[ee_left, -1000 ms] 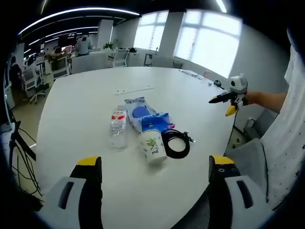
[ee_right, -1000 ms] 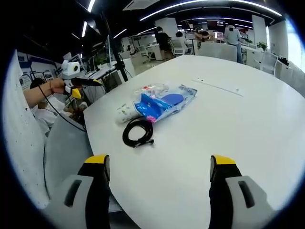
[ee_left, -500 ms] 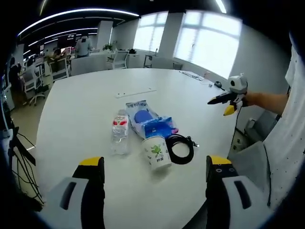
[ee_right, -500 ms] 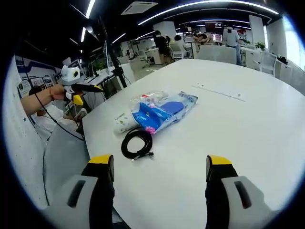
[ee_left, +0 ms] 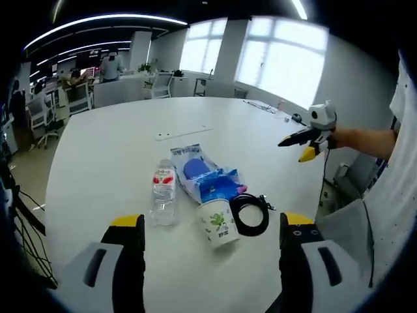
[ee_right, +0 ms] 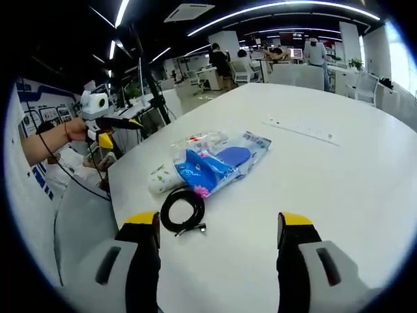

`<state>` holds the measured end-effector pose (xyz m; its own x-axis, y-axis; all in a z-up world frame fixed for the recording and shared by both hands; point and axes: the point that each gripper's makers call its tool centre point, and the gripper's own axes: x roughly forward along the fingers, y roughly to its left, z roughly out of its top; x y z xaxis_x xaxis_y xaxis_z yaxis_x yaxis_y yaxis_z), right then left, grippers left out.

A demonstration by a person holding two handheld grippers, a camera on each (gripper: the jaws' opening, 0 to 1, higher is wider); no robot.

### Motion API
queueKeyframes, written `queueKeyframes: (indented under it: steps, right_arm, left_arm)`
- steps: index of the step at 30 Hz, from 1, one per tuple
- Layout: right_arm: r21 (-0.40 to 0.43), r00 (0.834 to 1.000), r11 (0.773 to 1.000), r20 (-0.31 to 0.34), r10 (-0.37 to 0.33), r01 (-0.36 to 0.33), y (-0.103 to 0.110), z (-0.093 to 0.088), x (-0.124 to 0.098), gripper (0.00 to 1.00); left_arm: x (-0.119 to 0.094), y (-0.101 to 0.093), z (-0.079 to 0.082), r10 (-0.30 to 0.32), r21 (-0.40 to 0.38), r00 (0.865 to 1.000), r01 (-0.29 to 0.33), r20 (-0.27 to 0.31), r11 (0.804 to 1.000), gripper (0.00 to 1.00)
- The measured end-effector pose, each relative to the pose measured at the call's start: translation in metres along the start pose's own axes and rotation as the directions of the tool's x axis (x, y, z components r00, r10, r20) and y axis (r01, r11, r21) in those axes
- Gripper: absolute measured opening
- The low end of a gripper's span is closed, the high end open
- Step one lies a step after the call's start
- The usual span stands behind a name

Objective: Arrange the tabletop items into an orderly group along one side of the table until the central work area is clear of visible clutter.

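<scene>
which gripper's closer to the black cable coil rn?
Probably the right gripper, narrowly. The black cable coil lies just ahead of its left jaw tip. In the left gripper view the coil sits just ahead of the left gripper's right jaw.

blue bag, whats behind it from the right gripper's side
In the right gripper view a lying water bottle peeks out behind the blue bag, only its red label and clear top showing. The bag covers the rest of it.
</scene>
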<state>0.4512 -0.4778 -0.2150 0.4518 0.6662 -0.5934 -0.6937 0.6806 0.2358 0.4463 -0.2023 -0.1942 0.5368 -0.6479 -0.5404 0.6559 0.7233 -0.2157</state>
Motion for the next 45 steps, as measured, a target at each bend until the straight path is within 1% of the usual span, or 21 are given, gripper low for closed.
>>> queueKeyframes:
  steps: [6,11,16,21,24,27,32,36,39,45]
  right_arm:
    - [0.012,1.000,1.000,0.004,-0.009,0.009,-0.003,0.005,0.012,0.69]
    - [0.017,1.000,1.000,0.006,-0.011,0.011,-0.004,0.008,0.021,0.66]
    - [0.043,1.000,0.999,0.010,-0.015,0.014,-0.004,0.012,0.032,0.62]
    - [0.040,0.999,0.999,0.000,-0.035,0.035,-0.007,0.014,0.045,0.58]
    - [0.063,0.999,0.997,0.009,-0.036,0.035,-0.008,0.018,0.053,0.55]
    - [0.074,0.999,0.996,0.004,-0.048,0.047,-0.012,0.018,0.060,0.53]
    - [0.124,0.998,0.991,0.008,-0.057,0.055,-0.017,0.019,0.070,0.49]
    - [0.131,0.998,0.990,0.004,-0.059,0.058,-0.017,0.020,0.074,0.44]
    - [0.154,0.998,0.986,-0.004,-0.064,0.063,-0.018,0.019,0.080,0.42]
    - [0.163,0.998,0.984,-0.020,-0.063,0.065,-0.016,0.016,0.092,0.38]
  left_arm:
    - [0.009,0.003,0.007,-0.004,-0.003,1.000,0.004,0.010,1.000,0.84]
    - [0.018,0.004,0.009,-0.016,0.002,1.000,0.016,0.005,1.000,0.83]
    - [0.027,0.008,0.012,-0.024,0.004,1.000,0.024,0.006,1.000,0.81]
    - [0.037,0.011,0.017,-0.025,0.002,1.000,0.025,0.011,1.000,0.79]
    - [0.042,0.012,0.019,-0.032,-0.002,0.999,0.032,0.016,0.999,0.78]
    - [0.047,0.013,0.019,-0.034,-0.001,0.999,0.034,0.011,0.999,0.76]
    - [0.056,0.015,0.018,-0.034,0.003,0.999,0.034,0.000,0.999,0.73]
    - [0.064,0.016,0.017,-0.033,-0.002,0.999,0.033,-0.011,0.999,0.66]
    - [0.071,0.015,0.015,-0.036,0.006,0.999,0.036,-0.021,0.999,0.63]
    - [0.085,0.013,0.013,-0.052,0.008,0.998,0.052,-0.037,0.999,0.59]
